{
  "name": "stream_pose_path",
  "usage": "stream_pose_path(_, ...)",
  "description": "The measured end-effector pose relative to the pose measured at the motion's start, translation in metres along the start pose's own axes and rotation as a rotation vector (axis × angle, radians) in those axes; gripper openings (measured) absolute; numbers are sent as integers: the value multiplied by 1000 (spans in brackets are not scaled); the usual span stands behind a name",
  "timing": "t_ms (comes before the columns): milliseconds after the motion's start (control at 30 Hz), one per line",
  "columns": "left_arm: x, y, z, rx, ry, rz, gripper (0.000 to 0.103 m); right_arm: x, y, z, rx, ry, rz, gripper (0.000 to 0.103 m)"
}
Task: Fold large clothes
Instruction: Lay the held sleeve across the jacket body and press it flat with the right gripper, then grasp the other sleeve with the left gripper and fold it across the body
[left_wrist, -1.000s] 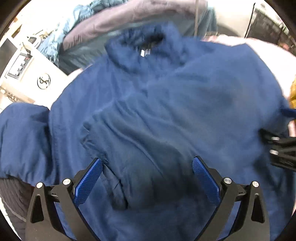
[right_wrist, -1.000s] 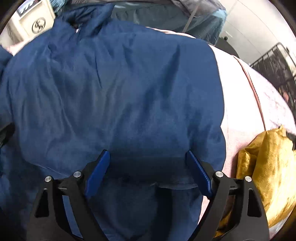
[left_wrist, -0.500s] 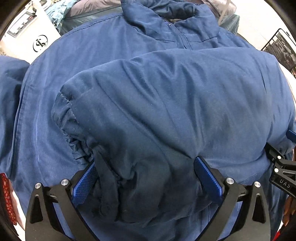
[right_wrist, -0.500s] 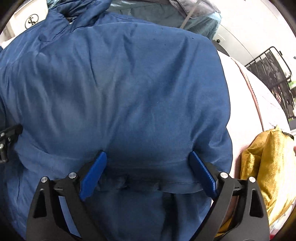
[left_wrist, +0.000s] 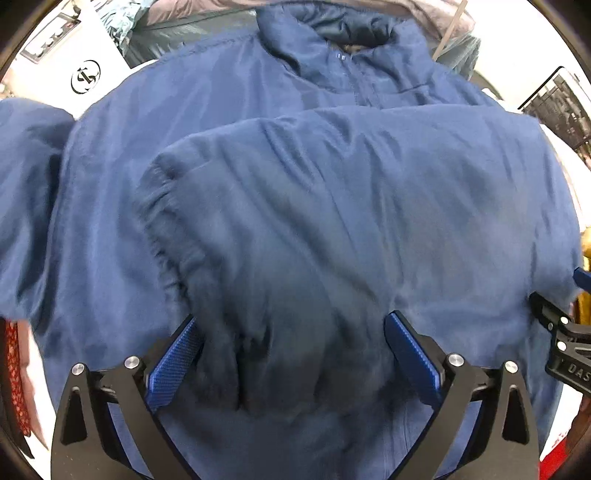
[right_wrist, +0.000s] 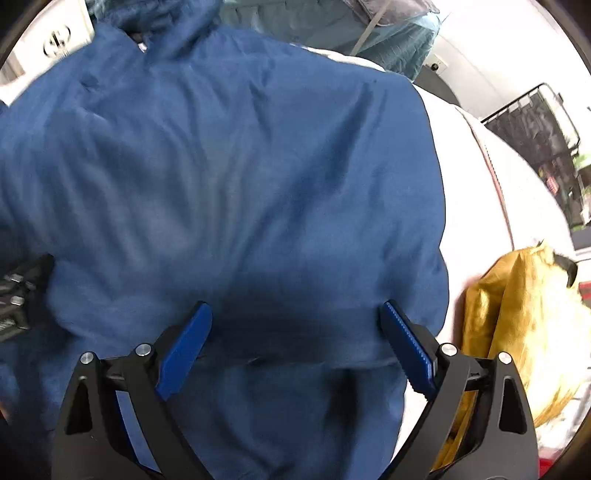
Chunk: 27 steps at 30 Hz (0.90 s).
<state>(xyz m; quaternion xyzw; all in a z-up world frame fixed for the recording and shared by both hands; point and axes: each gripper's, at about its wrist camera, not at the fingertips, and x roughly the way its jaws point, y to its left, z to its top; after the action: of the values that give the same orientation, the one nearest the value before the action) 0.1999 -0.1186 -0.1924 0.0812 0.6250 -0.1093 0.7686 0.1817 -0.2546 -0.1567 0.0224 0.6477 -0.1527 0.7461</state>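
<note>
Here the blue jacket (left_wrist: 258, 155) lies spread, front up, on a pale bed (right_wrist: 491, 206), its collar (left_wrist: 343, 40) at the far end beside a heap of other clothes (left_wrist: 192, 18).

Farthest left, one sleeve (left_wrist: 26, 177) still hangs out to the side, unfolded, near a white box (left_wrist: 88, 70) with a round logo.

Moving in, the other sleeve (left_wrist: 332, 192) has been laid across the chest, its gathered cuff (left_wrist: 162, 214) pointing left. That looks like the first fold, done to narrow the garment.

The left gripper (left_wrist: 291, 354) sits low over this sleeve with its blue pads wide apart, one on each side of a hump of cloth. Nothing is pinched; the cloth merely bulges up between them. It seems to be pressing or steadying the fold rather than lifting it.

Further right, the right gripper (right_wrist: 295, 339) is likewise released, its pads spread over the jacket's lower right part, close to the side edge (right_wrist: 439, 229). It probably rests there to flatten the fabric or to choose a grip.

Just beyond that edge lies a yellow garment (right_wrist: 517, 314), apart from the jacket, apparently not yet handled.

By my reading, the left sleeve is the next thing to bring in.
</note>
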Motion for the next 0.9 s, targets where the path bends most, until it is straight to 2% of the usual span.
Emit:
stream_pose_path(133, -33, 16, -30, -17, -64, -6, 97, -20, 17, -27, -31, 20, 87, 92)
stream_pose_path(367, -72, 66, -91, -86, -105, -12, 97, -30, 68, -87, -190, 108, 192, 92)
stream_pose_path(467, -88, 92, -111, -148, -106, -10, 97, -35, 83, -97, -254, 116, 198, 92)
stream_pose_path(667, -115, 156, -133, -323, -146, -5, 97, -57, 102, -109, -283, 82, 191, 92)
stream_pose_path(800, -135, 199, -138, -453, -196, -31, 97, -64, 106, -122, -265, 88, 192, 92)
stream_pose_path(900, -157, 238, -134, -526, -265, -33, 97, -67, 105, -128, -247, 89, 184, 92)
